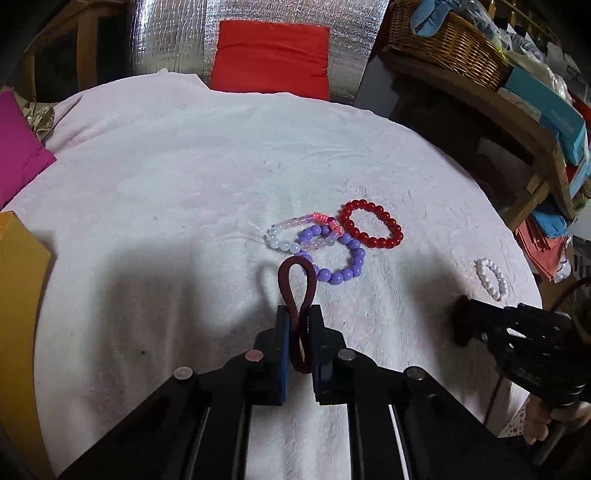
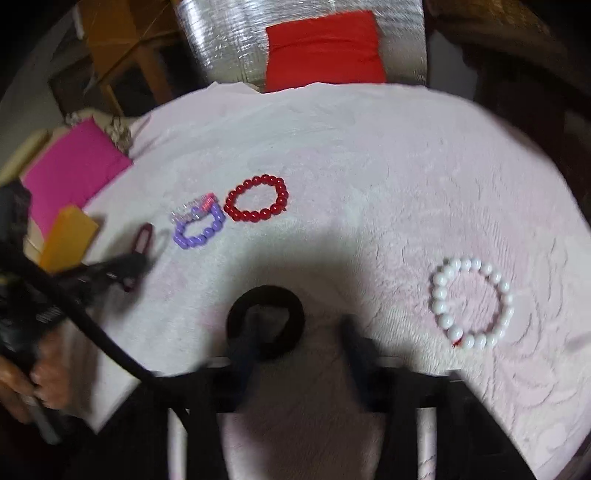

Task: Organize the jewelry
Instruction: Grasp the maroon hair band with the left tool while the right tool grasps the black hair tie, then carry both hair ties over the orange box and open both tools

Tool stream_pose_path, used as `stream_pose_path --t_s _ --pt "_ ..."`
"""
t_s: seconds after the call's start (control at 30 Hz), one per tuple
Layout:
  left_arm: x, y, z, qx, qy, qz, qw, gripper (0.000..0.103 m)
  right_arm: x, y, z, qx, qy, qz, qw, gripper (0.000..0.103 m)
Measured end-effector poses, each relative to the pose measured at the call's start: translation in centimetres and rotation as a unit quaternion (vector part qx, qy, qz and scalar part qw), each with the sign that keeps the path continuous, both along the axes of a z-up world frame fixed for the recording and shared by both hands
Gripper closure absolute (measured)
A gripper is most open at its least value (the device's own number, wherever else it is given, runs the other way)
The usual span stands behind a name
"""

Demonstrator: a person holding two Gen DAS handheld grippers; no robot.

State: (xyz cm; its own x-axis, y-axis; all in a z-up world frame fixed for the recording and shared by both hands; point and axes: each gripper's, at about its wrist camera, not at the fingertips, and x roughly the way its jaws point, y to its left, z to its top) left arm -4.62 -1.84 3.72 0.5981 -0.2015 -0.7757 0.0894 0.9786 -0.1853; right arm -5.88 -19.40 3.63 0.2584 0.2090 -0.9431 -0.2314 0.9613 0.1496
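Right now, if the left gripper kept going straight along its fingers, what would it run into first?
Probably the purple bead bracelet, just beyond the dark red hair tie pinched in the left gripper. Since it points downward, it might meet the white cloth first; depth is unclear.

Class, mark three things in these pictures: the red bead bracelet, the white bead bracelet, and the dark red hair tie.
red bead bracelet (image 2: pixel 280 192): right wrist view, beads on its right side.
white bead bracelet (image 2: pixel 439 295): right wrist view, left-side bead.
dark red hair tie (image 1: pixel 295 263): left wrist view, top of its loop.

A pale pink fluffy cloth (image 1: pixel 221 155) is covering the table, a red square cushion (image 1: pixel 271 55) is leaning against silver quilted foil (image 1: pixel 177 33), and a woven wicker basket (image 1: pixel 447 44) is sitting on a wooden shelf (image 1: pixel 517 122).
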Motion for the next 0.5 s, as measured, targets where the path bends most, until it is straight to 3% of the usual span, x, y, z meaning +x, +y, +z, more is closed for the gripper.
stream_pose_path --t_s 0.07,0.2,0.5 --pt "-0.2 0.3 0.2 -0.004 -0.002 -0.002 1.0 0.093 -0.1 0.5 0.0 -0.017 -0.015 0.01 1.0 0.092" --pt "-0.8 0.8 0.9 -0.007 -0.014 -0.003 0.9999 0.093 0.0 0.7 0.6 -0.011 -0.03 0.009 0.999 0.092" --pt "-2.6 2.6 2.6 -0.005 -0.035 0.008 0.9993 0.093 0.4 2.7 2.9 0.066 -0.048 -0.008 0.997 0.092"
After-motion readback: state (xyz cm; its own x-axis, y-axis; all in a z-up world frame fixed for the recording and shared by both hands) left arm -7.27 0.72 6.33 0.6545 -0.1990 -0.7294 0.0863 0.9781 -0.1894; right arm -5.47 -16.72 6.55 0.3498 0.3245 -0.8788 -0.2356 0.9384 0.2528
